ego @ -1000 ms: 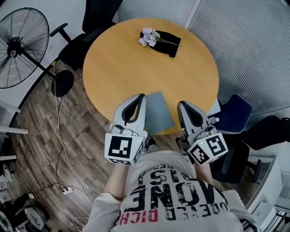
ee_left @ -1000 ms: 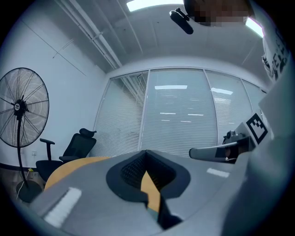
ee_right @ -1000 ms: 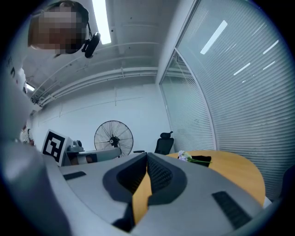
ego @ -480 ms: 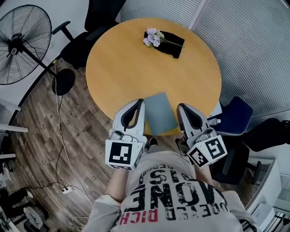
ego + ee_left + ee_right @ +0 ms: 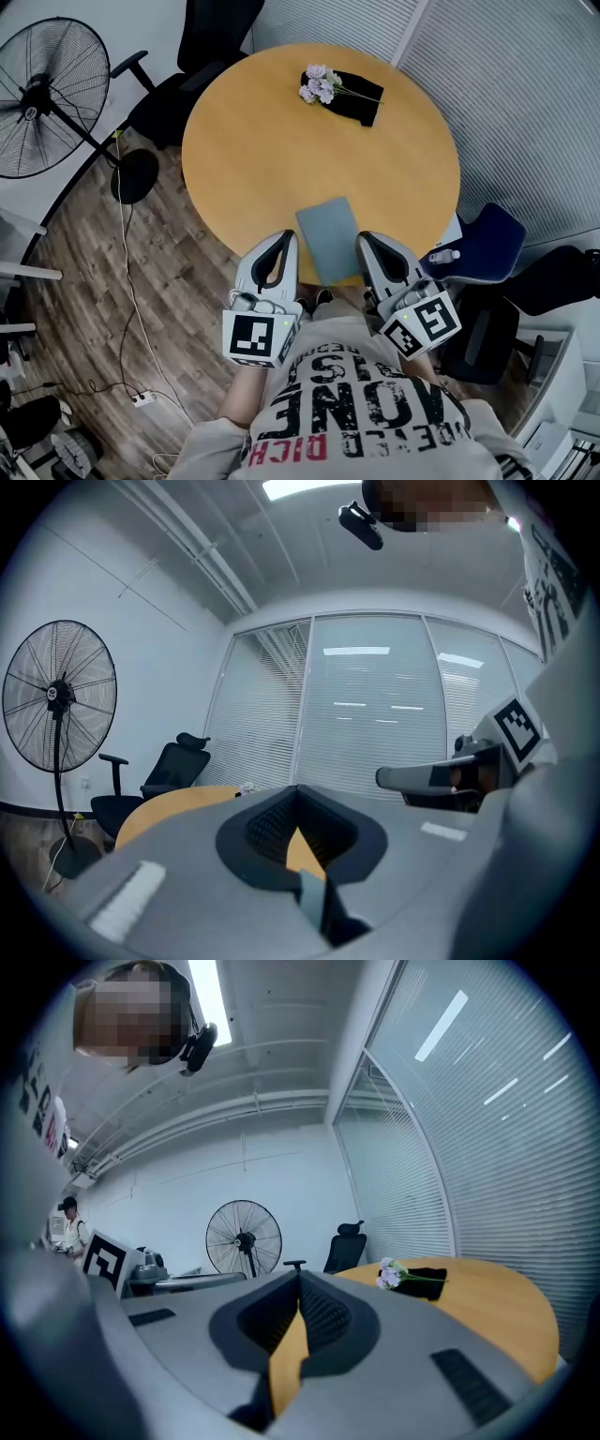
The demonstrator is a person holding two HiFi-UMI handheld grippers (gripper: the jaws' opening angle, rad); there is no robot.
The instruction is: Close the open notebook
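Nearest me, my left gripper (image 5: 287,236) and right gripper (image 5: 362,240) hung at the near edge of the round table (image 5: 253,141), each with its jaws pressed together on nothing. Between them the notebook (image 5: 330,236) lay flat, cover down. I judged the closing done, with nothing left. Farther off, flowers (image 5: 317,82) lay on a black cloth (image 5: 361,105).

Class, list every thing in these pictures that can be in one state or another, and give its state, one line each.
notebook: closed, flat on the table near its front edge.
left tongs: shut, holding nothing.
right tongs: shut, holding nothing.
flowers: lying on a black cloth at the far side.
fan: standing upright; spinning or not, cannot tell.
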